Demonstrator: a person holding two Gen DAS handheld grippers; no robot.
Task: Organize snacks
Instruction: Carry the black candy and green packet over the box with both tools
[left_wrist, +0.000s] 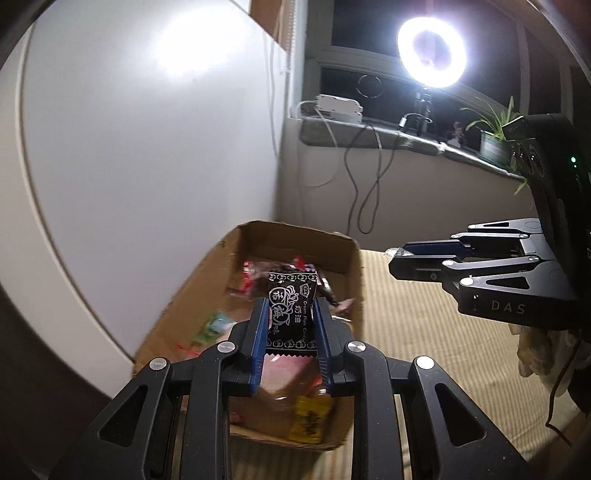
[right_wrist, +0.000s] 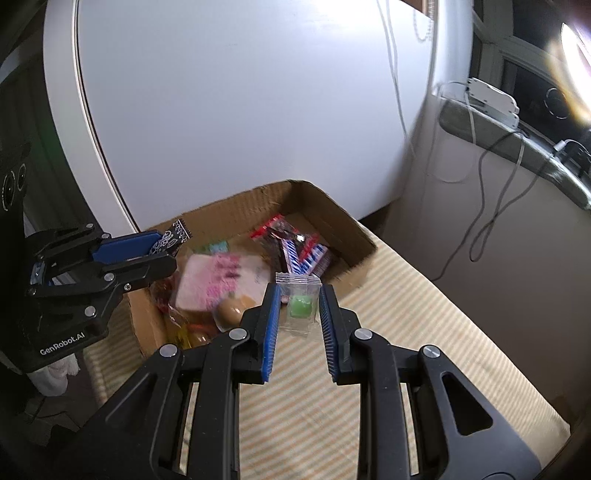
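My left gripper (left_wrist: 290, 306) is shut on a black plum candy packet (left_wrist: 291, 314) and holds it above the open cardboard box (left_wrist: 354, 280). It also shows in the right wrist view (right_wrist: 168, 251) at the left, over the box's near-left side, with the black candy (right_wrist: 173, 234) sticking out. My right gripper (right_wrist: 298, 301) is shut on a clear packet with a green candy (right_wrist: 299, 304), just at the box's (right_wrist: 354, 229) near-right edge. In the left wrist view the right gripper (left_wrist: 395, 258) is at the right, above the mat.
The box holds several snacks: red-and-blue striped packets (right_wrist: 295, 247), a pink-and-white pack (right_wrist: 218, 280), a brown round sweet (right_wrist: 231, 310), a yellow packet (left_wrist: 310, 421). A striped mat (right_wrist: 388, 332) covers the surface. A white rounded panel (right_wrist: 240, 110) stands behind. Cables (right_wrist: 491, 206) hang at the right.
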